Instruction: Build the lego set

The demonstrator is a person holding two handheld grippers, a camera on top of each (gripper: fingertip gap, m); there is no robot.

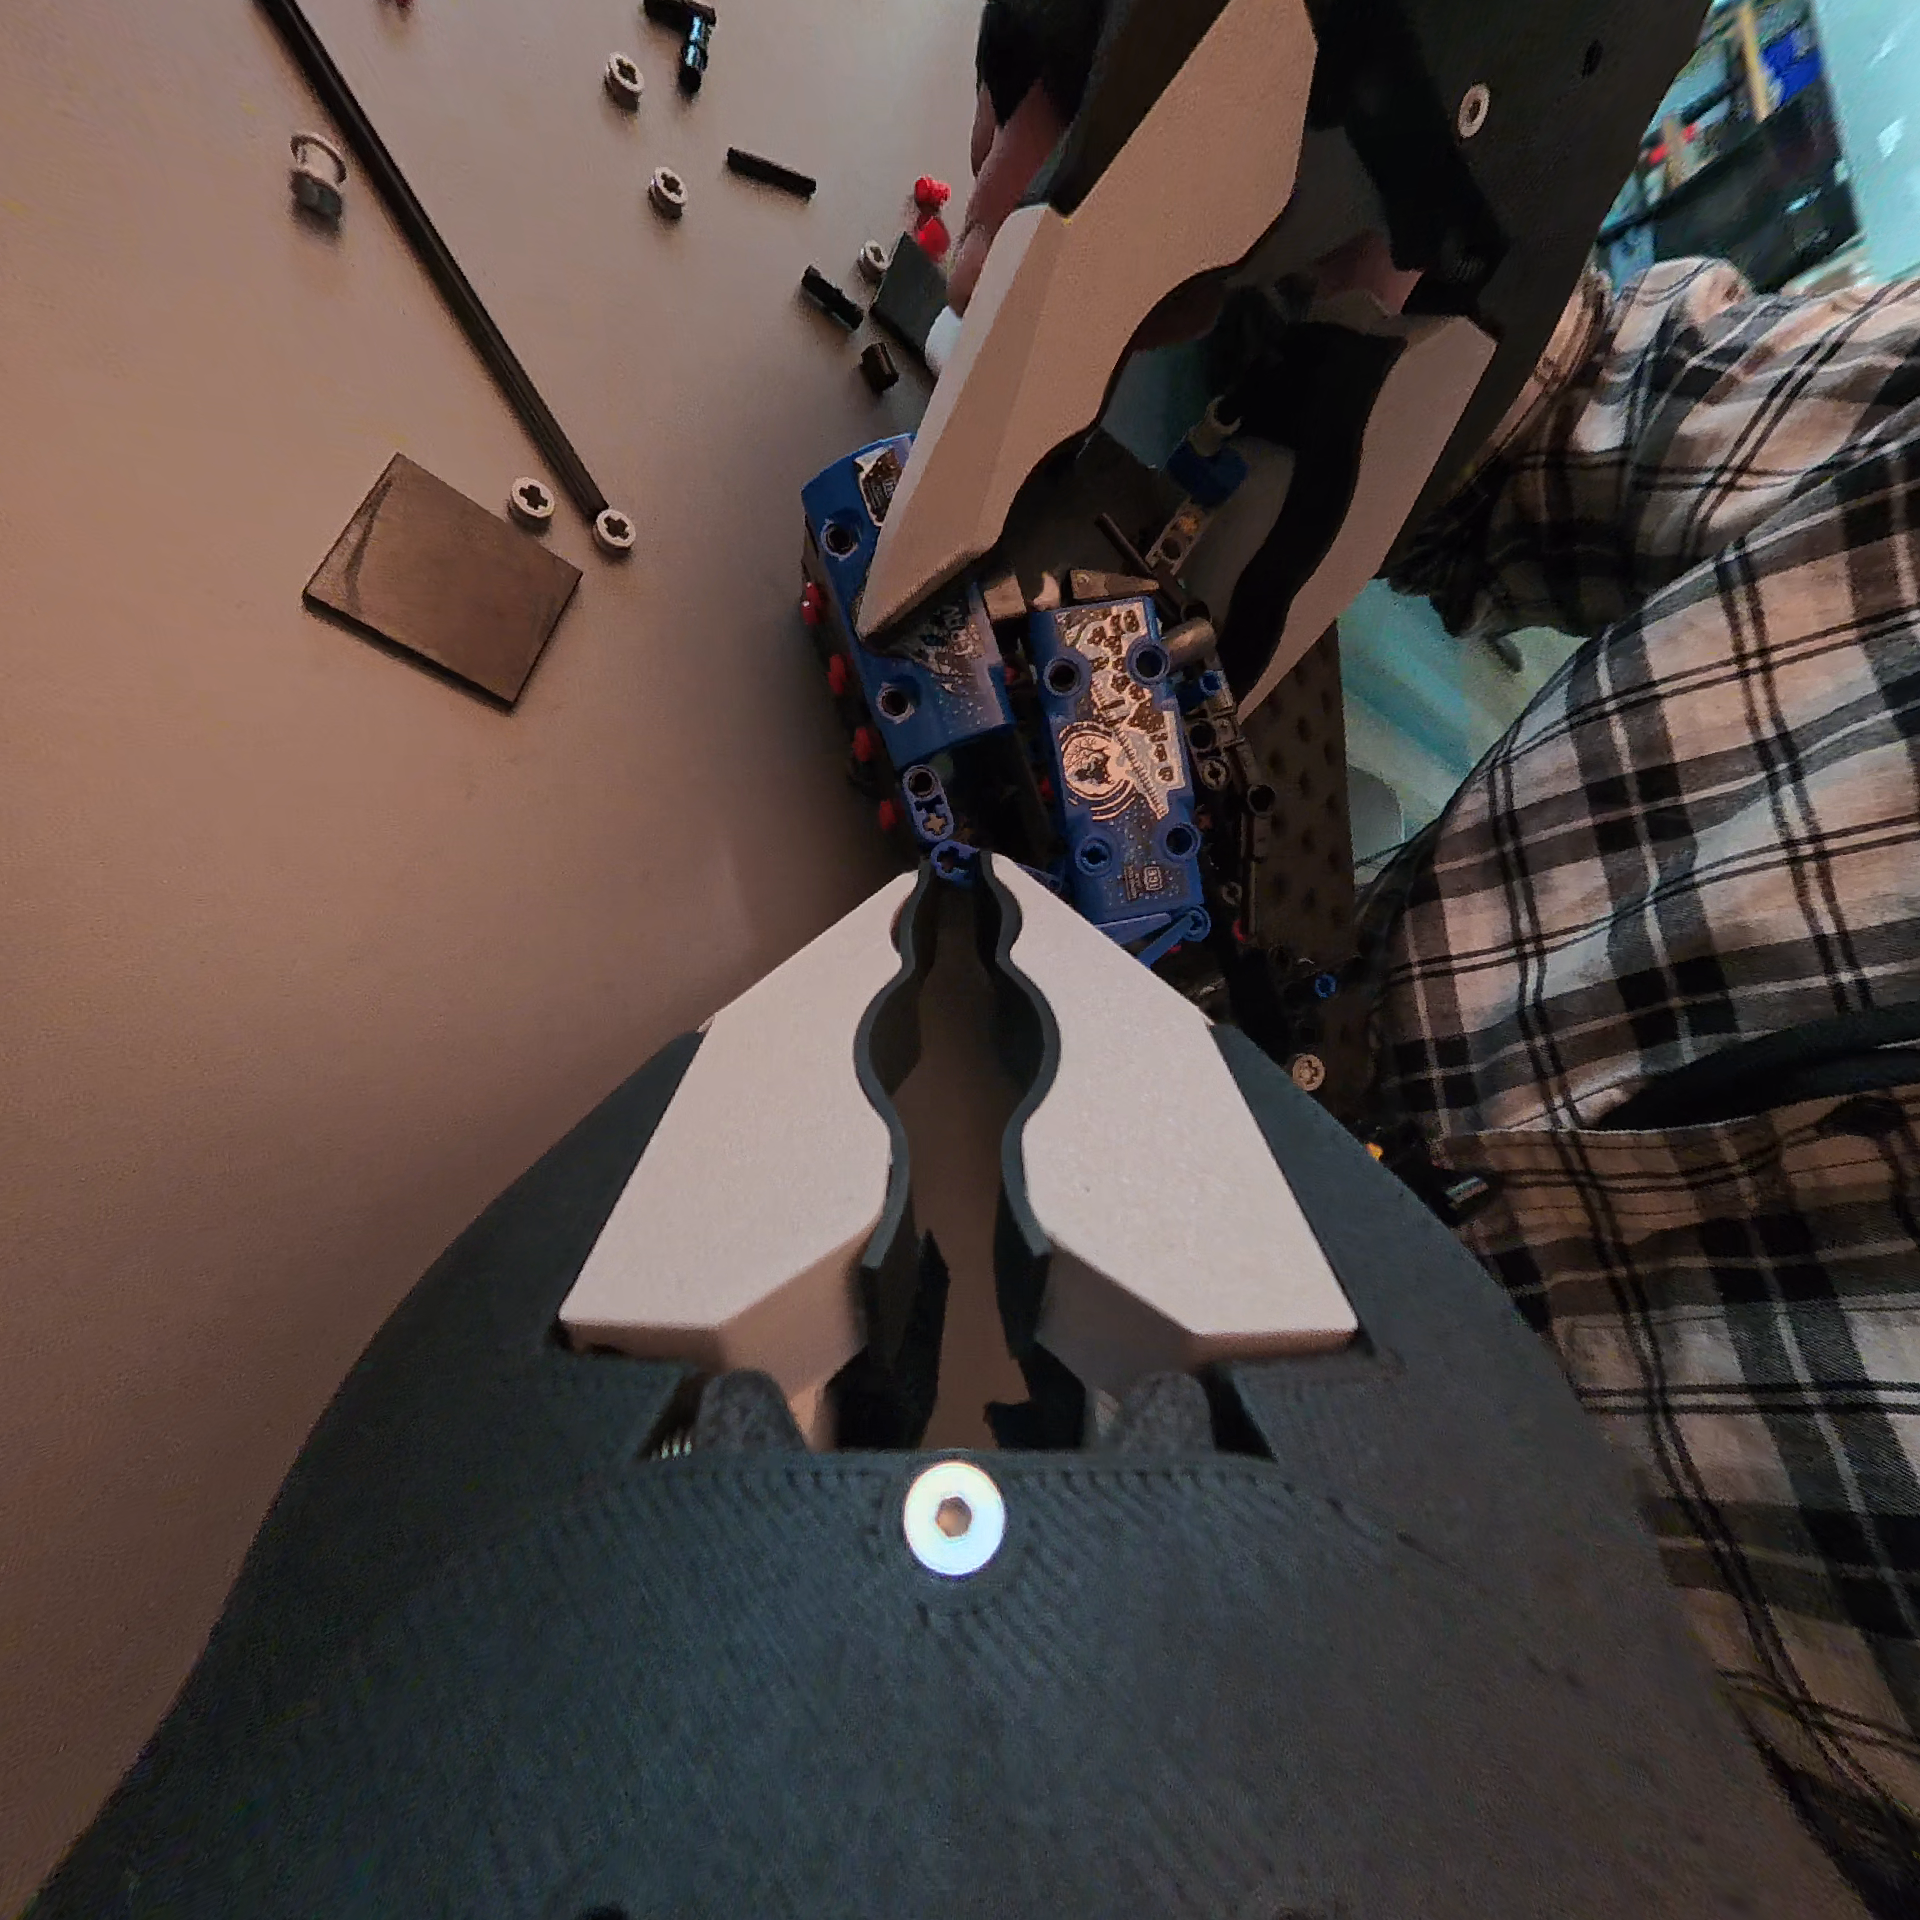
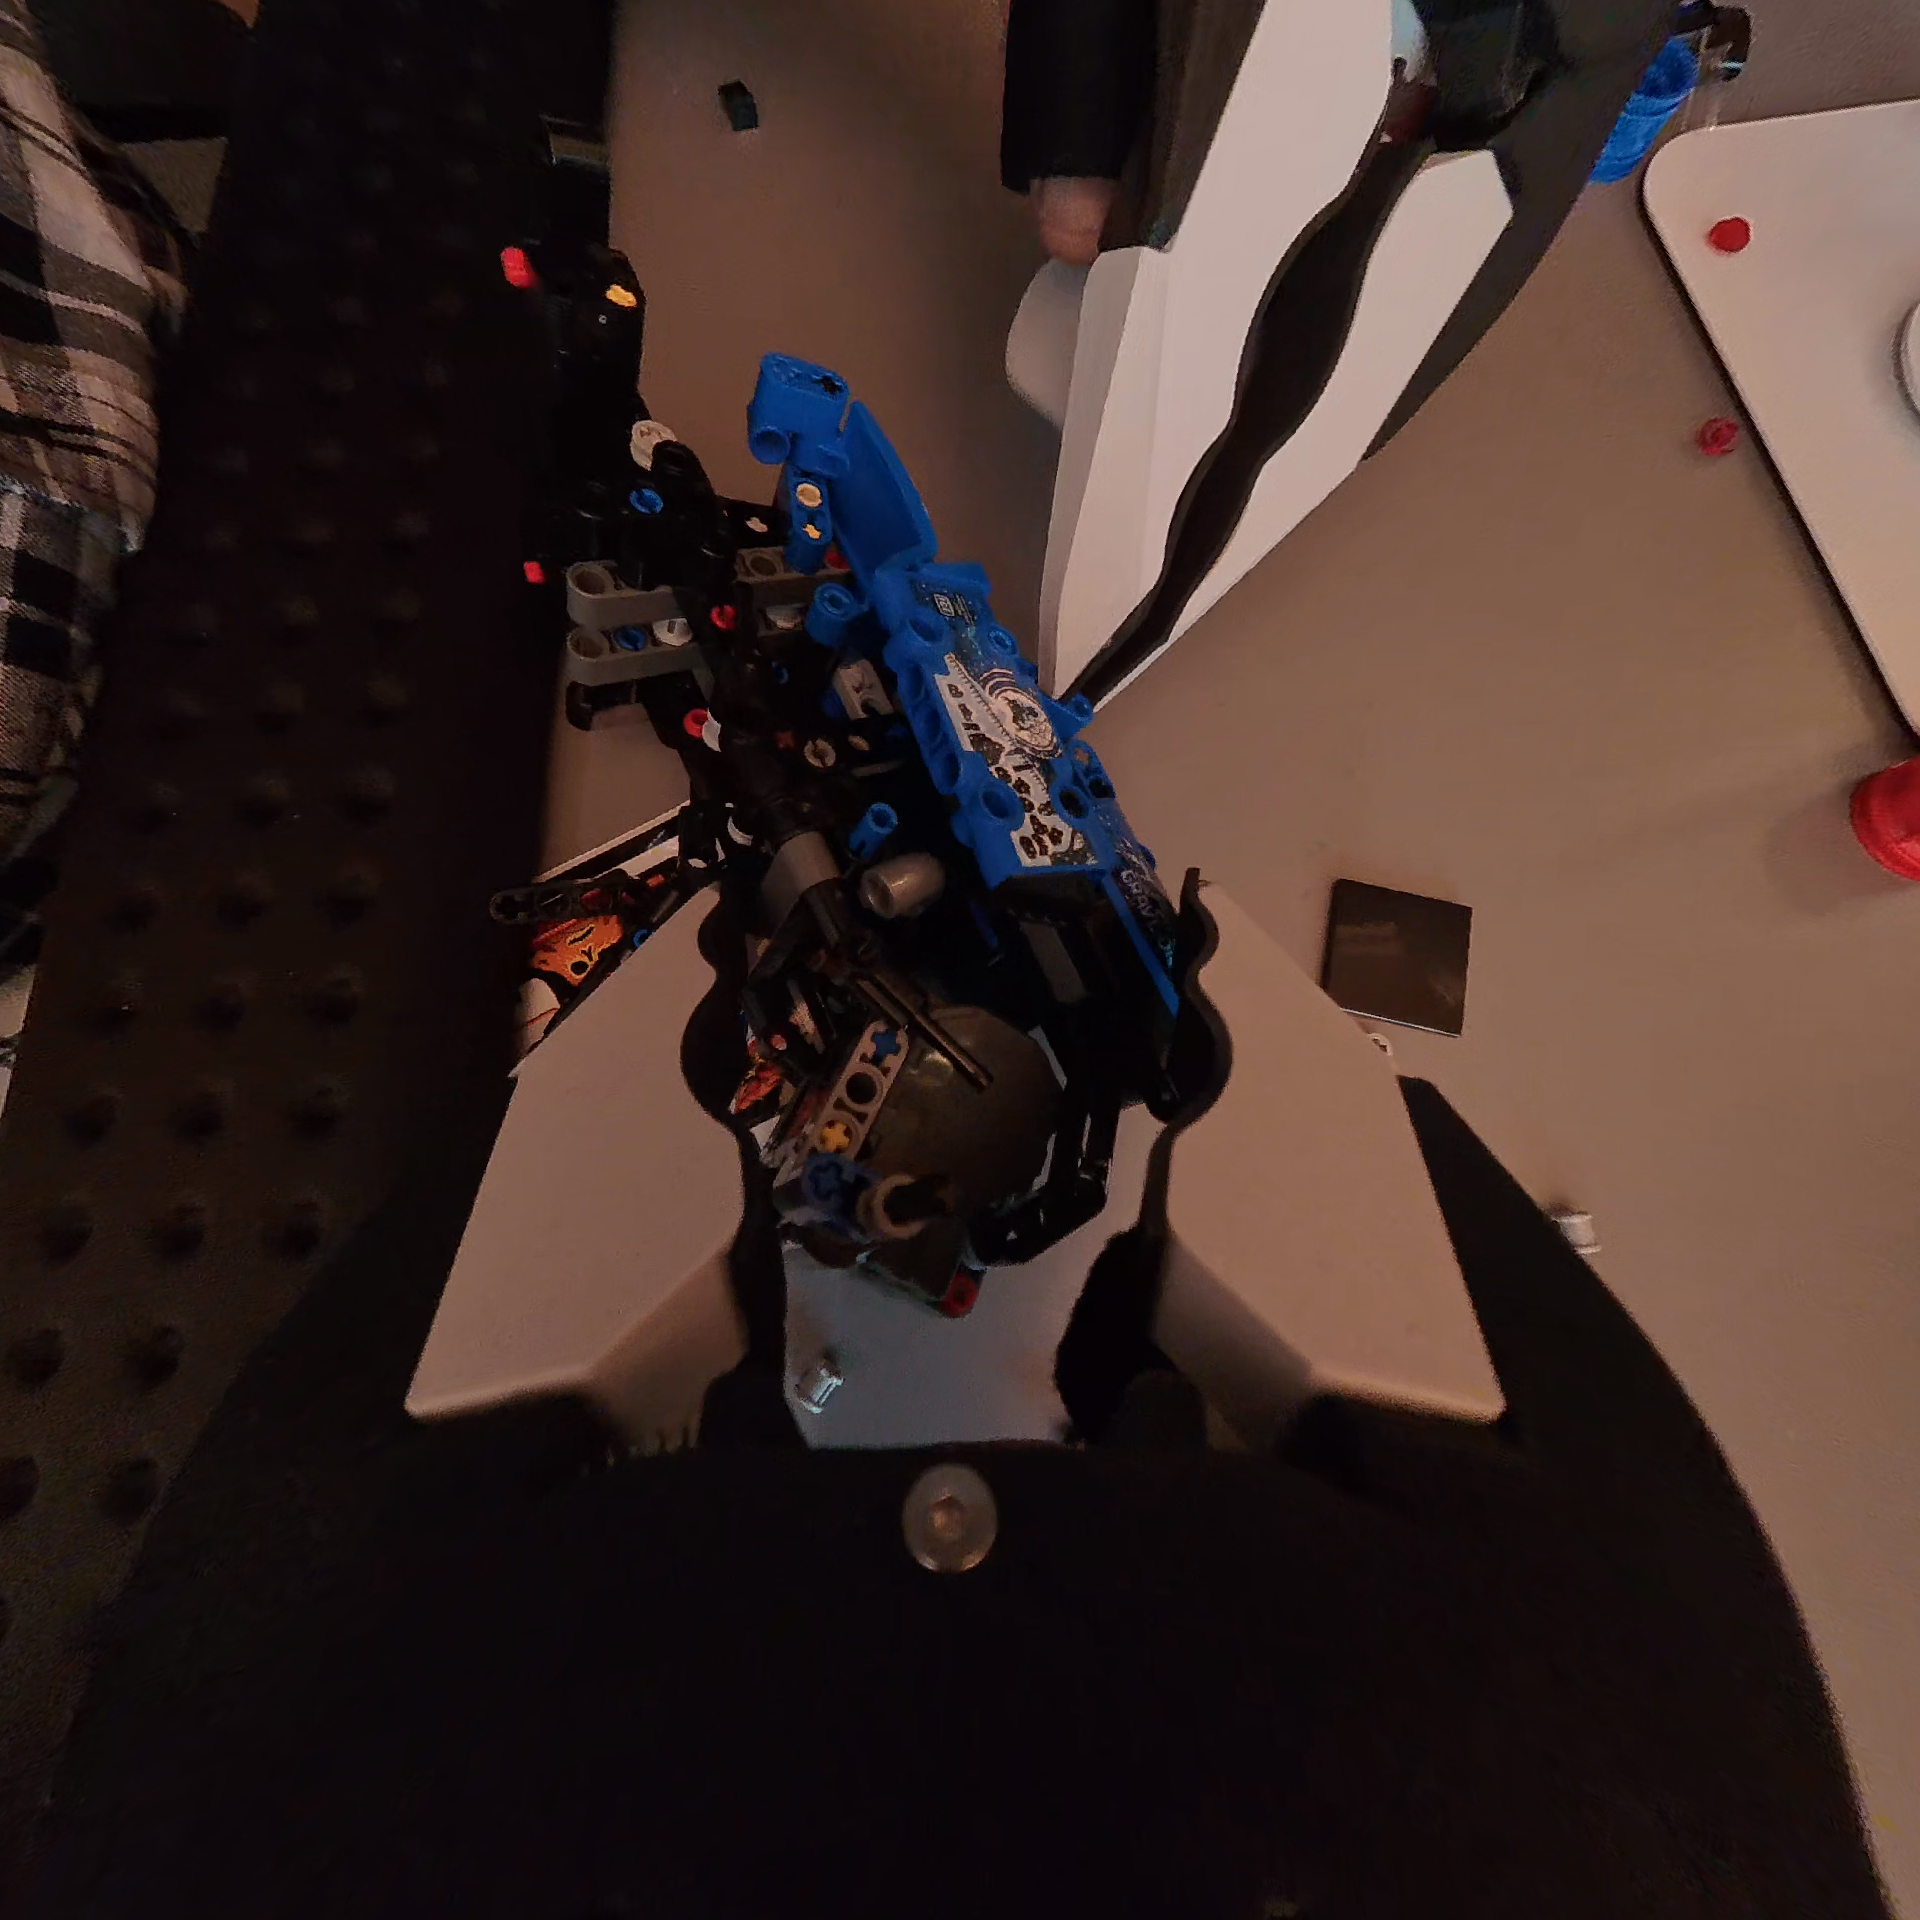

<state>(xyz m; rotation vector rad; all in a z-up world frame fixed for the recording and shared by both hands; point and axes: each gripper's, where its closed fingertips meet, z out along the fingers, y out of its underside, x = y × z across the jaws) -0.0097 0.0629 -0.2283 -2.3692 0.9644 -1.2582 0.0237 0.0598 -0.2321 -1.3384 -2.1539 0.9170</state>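
Judging by the blue-and-black lego model (image 2: pixel 925 769), much is already assembled: printed blue panels are mounted on a black frame. It is held off the table (image 1: pixel 260 935), clamped at its dark lower end inside the right gripper (image 2: pixel 951 1049), whose jaws are spread wide around it. The left gripper (image 1: pixel 958 883) is pinched nearly closed on a small blue connector (image 1: pixel 954 860) at the model's edge; seating cannot be confirmed. Loose grey bushes (image 1: pixel 530 501), black pins (image 1: pixel 829 296), a long black axle (image 1: pixel 436 249) and a flat dark tile (image 1: pixel 442 580) lie unused, so work is judged unfinished.
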